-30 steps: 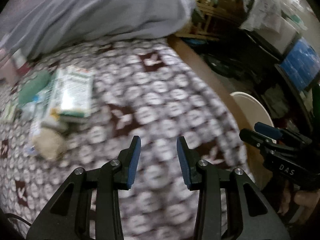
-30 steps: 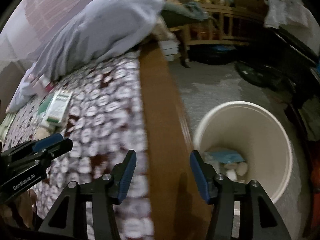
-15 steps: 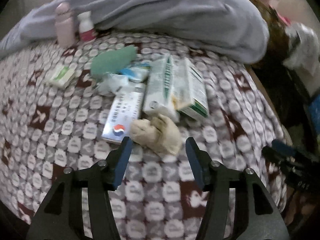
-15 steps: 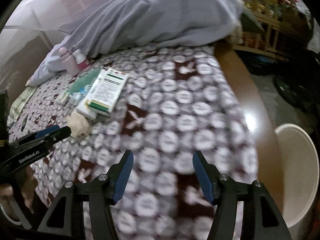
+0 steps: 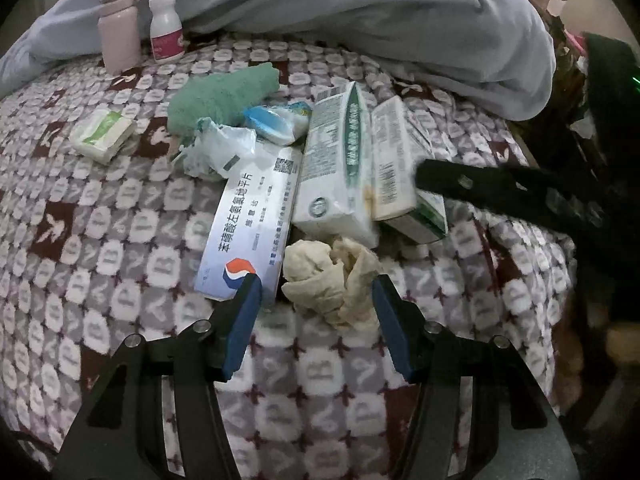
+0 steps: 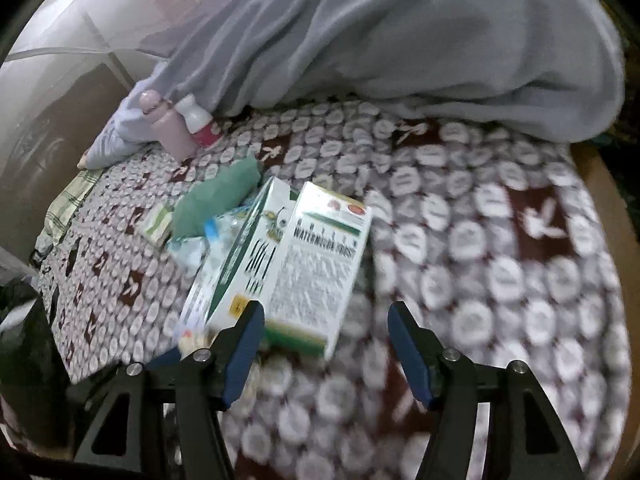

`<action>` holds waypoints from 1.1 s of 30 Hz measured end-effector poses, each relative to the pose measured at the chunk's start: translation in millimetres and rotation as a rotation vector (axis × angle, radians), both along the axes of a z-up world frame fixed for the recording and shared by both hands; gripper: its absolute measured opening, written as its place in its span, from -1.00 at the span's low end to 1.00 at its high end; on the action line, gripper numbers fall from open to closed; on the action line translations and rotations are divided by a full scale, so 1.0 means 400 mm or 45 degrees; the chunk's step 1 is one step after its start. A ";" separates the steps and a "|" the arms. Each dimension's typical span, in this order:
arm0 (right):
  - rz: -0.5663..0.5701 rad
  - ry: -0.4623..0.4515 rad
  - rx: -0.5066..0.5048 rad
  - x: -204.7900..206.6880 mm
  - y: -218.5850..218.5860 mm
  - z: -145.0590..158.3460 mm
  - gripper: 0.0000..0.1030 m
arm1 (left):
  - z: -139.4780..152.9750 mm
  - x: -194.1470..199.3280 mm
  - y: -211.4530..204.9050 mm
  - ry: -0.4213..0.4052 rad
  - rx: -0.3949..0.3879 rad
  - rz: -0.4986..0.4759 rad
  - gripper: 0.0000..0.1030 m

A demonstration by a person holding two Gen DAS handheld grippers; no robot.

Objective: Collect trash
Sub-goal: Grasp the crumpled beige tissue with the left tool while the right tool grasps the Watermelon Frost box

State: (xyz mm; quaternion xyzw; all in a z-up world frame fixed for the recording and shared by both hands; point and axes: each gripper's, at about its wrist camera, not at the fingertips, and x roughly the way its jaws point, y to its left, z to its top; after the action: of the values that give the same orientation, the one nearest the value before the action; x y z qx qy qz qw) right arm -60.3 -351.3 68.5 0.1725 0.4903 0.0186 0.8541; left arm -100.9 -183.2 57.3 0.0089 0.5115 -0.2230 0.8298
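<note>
**Both hand-held grippers over the litter on the bed**

The left hand-held gripper [image 5: 316,292] hangs over a patterned bed cover [image 5: 100,240], its jaws standing apart with a crumpled beige tissue [image 5: 332,280] between the blue tips; the pads do not press on it. Just beside the tissue lies a flat blue-and-white medicine box [image 5: 252,228], and behind it two green-and-white cartons [image 5: 340,168] lean together. Further back sit a clear plastic wrapper [image 5: 220,148], a blue-and-white packet [image 5: 276,122], a folded green cloth [image 5: 220,96] and a small green-and-white pack [image 5: 103,136]. A pink bottle [image 5: 119,24] and a white bottle with a red label [image 5: 166,28] stand upright against a grey quilt [image 5: 360,12].

The right hand-held gripper [image 6: 326,324] is opening its jaws, and nothing is clamped: the near end of the carton [image 6: 316,268] sits just ahead of its left finger, and blurred bed cover fills the gap. In the left view it shows as a dark blurred arm crossing the cartons.
</note>
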 end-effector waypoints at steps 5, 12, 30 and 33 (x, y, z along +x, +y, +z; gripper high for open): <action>-0.035 0.038 0.134 0.051 -0.013 -0.037 0.28 | 0.000 0.006 -0.008 -0.011 0.004 -0.017 0.09; 0.045 -0.016 0.081 0.009 0.024 -0.033 0.08 | -0.005 0.006 -0.012 0.015 -0.015 -0.071 -0.71; -0.035 -0.111 -0.094 -0.301 -0.083 0.068 0.05 | 0.083 -0.102 -0.046 -0.089 -0.007 -0.135 -0.74; -0.054 -0.119 -0.087 -0.336 -0.098 0.077 0.05 | 0.096 -0.118 -0.059 -0.106 -0.007 -0.150 -0.74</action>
State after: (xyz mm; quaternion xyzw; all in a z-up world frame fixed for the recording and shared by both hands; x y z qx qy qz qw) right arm -194.6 -390.4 99.2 0.1527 0.4466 -0.0082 0.8816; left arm -148.0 -206.9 95.7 0.0461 0.4747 -0.2723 0.8357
